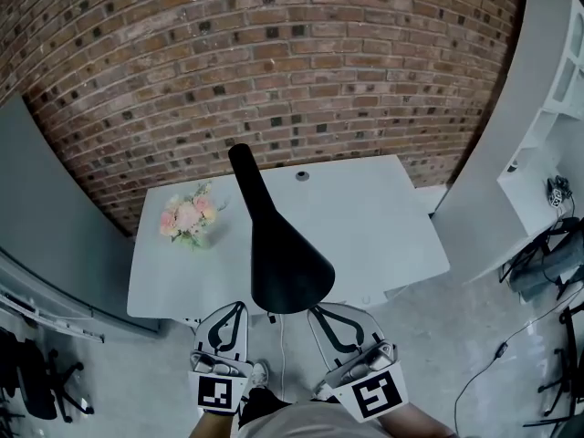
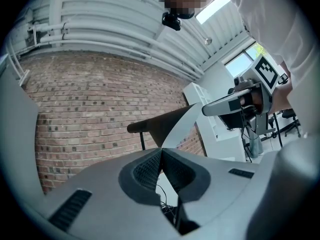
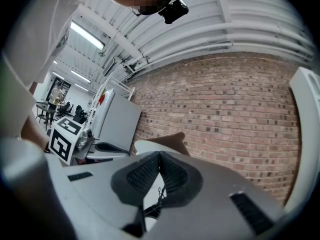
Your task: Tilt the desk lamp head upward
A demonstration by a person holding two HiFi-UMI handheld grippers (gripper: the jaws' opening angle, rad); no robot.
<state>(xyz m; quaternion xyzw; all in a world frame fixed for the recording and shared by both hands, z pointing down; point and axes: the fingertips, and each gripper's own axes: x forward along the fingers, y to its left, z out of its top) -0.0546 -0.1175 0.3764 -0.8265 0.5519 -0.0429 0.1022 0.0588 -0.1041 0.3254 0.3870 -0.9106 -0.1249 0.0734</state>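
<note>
Left gripper (image 2: pixel 161 150): jaws closed, tips pressed together, nothing between them. In its own view the lamp head (image 2: pixel 159 124) shows beyond the tips, dark on top and pale underneath, on a thin stem; no contact.

Right gripper (image 3: pixel 160 154): jaws also closed tip to tip, holding nothing. The lamp head (image 3: pixel 168 140) sits just past the tips in this view, again untouched. Each gripper view catches the other gripper off to the side with its marker cube.

Head view: left gripper (image 1: pixel 239 305) and right gripper (image 1: pixel 315 310) are side by side at the bottom of the frame, tips pointing forward, one at each side of the wide near end of the lamp head (image 1: pixel 283 263). The head is black and long – narrow at the far end, flaring toward the person. It hangs over the front middle of the desk (image 1: pixel 383 217).

Desk is white, with flowers (image 1: pixel 189 215) near its left edge and a small round hole (image 1: pixel 302 176) by its back edge. Brick wall (image 1: pixel 274 62) behind – white shelf (image 1: pixel 547 108) to the right, grey panel (image 1: pixel 46 208) to the left.
</note>
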